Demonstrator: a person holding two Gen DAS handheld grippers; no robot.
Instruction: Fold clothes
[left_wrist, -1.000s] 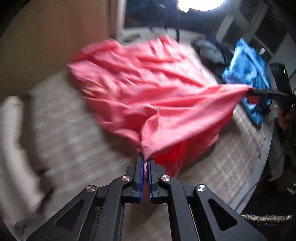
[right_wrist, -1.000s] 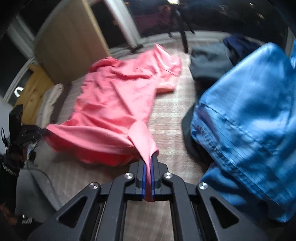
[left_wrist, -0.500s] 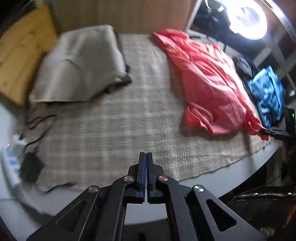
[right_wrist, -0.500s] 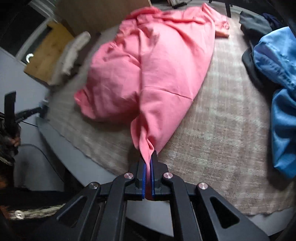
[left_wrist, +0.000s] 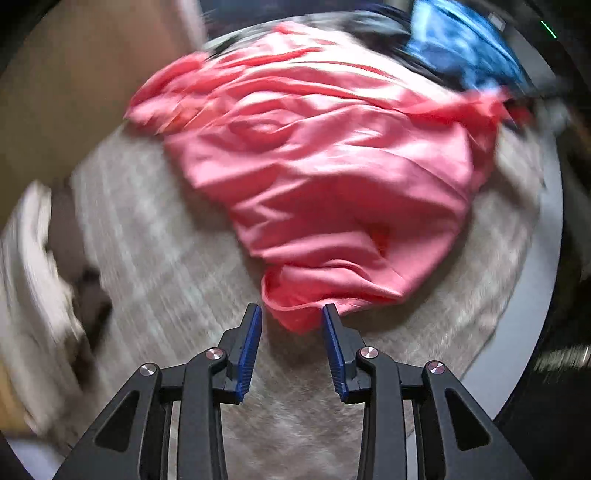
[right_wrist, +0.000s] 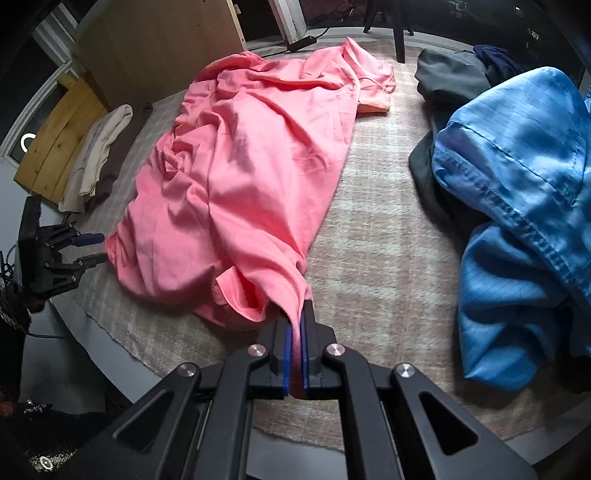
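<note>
A pink garment (left_wrist: 325, 166) lies crumpled lengthwise on the checked mat (left_wrist: 155, 266). In the left wrist view, which is blurred by motion, my left gripper (left_wrist: 291, 312) hangs just over the garment's near corner. Its jaws are opening, and the hem sits between the blue pads (left_wrist: 249, 350) without being pressed. In the right wrist view the pink garment (right_wrist: 240, 177) runs away from me. My right gripper (right_wrist: 297, 325) is shut on a bunched corner of it near the mat's front edge. The left gripper (right_wrist: 94, 250) shows at the far left, beside the cloth's other corner.
A shiny blue garment (right_wrist: 517, 192) is heaped to the right, with a grey garment (right_wrist: 450, 77) behind it. A folded beige cloth (right_wrist: 96, 155) and a wooden board (right_wrist: 55, 144) lie at the left. The round table's rim (right_wrist: 92, 343) curves along the mat's front.
The left gripper held the pink cloth, then let go and swung away shut. It is back at the hem with parted jaws. The right gripper kept its grip as the garment settled flatter.
</note>
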